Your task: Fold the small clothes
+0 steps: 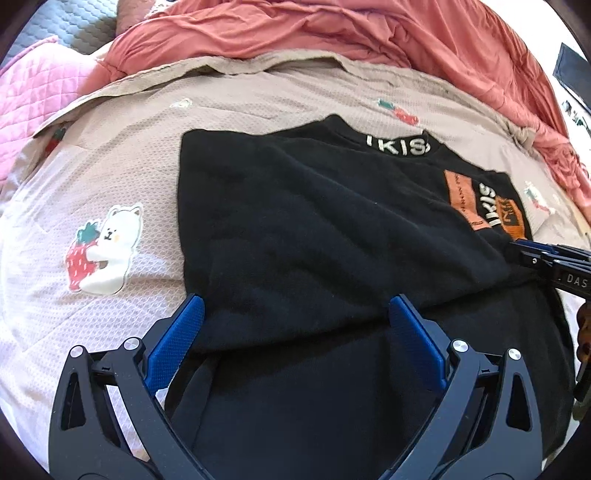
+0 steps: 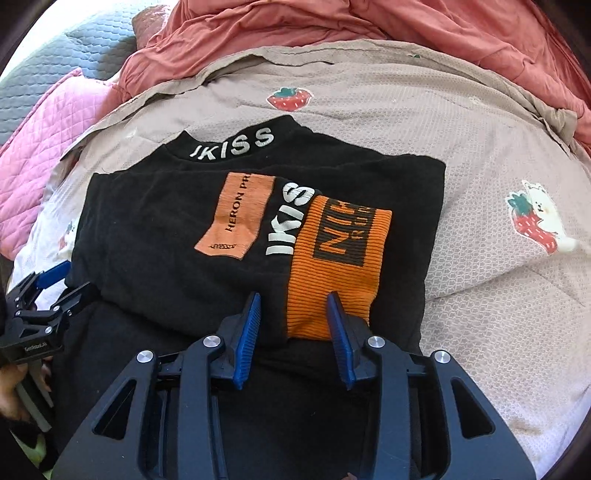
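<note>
1. Left wrist view: we see the black top [image 1: 314, 221] lying on the beige bedspread [image 1: 122, 155], collar at the far side, sides folded in toward the middle.
2. Our left gripper [image 1: 295, 332] stands wide open over the near left part of the top. Its blue pads sit either side of a raised fold, and we see no pinch on the cloth.
3. Right wrist view: our right gripper [image 2: 293, 328] is partly open, pads apart, at the near end of the orange ribbed cuff [image 2: 332, 266]. The cuff lies between the pads, but they do not appear to press it.
4. The sleeve with that cuff is laid across the chest, beside the orange patch [image 2: 240, 214] and the white lettering.
5. Step in hand, as we judge it: sleeves are tucked in and the grip on the cuff is let go. The lengthwise fold, hem to collar, looks not yet done.
6. Next move likely calls for both grippers to take the near hem at two corners and carry it evenly to the far side, without dragging the loose sleeve.
7. Containers: none in view. A red quilt [image 2: 332, 29] and a pink quilted cover [image 1: 40, 99] lie bunched at the far side of the bed.
</note>
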A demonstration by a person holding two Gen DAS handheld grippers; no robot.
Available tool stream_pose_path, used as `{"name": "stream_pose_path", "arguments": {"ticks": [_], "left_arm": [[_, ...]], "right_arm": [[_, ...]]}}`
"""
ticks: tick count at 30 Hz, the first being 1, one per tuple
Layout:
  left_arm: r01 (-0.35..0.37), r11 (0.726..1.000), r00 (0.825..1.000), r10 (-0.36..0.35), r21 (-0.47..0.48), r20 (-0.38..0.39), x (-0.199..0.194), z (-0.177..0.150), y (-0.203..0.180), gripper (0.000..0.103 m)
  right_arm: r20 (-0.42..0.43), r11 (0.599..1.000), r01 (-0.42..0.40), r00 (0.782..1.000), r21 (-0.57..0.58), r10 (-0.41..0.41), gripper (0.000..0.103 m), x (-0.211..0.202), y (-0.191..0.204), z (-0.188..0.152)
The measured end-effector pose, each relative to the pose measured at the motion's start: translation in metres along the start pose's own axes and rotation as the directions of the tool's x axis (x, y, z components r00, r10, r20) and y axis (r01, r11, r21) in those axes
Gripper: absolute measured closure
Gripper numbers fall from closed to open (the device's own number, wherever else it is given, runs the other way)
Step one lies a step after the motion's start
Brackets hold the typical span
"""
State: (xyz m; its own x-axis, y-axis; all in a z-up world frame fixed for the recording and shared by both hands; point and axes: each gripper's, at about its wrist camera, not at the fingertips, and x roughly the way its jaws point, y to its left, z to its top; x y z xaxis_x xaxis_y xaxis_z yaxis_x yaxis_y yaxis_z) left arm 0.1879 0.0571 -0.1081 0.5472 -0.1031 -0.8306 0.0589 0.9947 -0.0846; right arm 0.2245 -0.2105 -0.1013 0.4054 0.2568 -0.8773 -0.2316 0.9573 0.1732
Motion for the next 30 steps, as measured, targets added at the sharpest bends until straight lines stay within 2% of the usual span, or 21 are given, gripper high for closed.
{"name": "stream_pose_path", "arguments": {"ticks": [3, 10, 12, 17, 20, 30], "left_arm": [[-0.007, 1.000, 0.999, 0.007, -0.017, 0.031, -0.012, -0.003, 0.007, 0.009], [-0.023, 0.992, 0.994, 0.036, -0.127, 0.101, -0.043, -0.004, 0.040, 0.009], [-0.023, 0.989, 0.992, 0.041, -0.145, 0.123, -0.053, -0.004, 0.044, 0.009], [-0.015, 0.987, 0.988, 0.040, -0.159, 0.152, -0.070, -0.002, 0.044, 0.009], [-0.024, 0.989, 0.987, 0.047, -0.148, 0.155, -0.076, 0.001, 0.040, 0.009], [-0.028, 0.991, 0.983, 0.050, -0.128, 0.175, -0.091, 0.008, 0.028, 0.009]], "right_arm": [[0.023, 1.000, 0.016, 1.000, -0.007, -0.016, 0.042, -0.007, -0.001, -0.001], [0.063, 1.000, 0.021, 0.998, 0.009, -0.022, 0.034, -0.023, -0.006, -0.001], [0.075, 1.000, 0.019, 0.997, 0.017, -0.021, 0.024, -0.027, -0.008, -0.001], [0.099, 1.000, 0.009, 0.995, 0.017, -0.011, 0.024, -0.039, -0.006, 0.001], [0.121, 1.000, 0.011, 0.993, 0.014, -0.013, 0.012, -0.048, -0.005, 0.002], [0.190, 0.999, 0.003, 0.982, 0.041, -0.011, 0.012, -0.076, -0.012, 0.010]]}}
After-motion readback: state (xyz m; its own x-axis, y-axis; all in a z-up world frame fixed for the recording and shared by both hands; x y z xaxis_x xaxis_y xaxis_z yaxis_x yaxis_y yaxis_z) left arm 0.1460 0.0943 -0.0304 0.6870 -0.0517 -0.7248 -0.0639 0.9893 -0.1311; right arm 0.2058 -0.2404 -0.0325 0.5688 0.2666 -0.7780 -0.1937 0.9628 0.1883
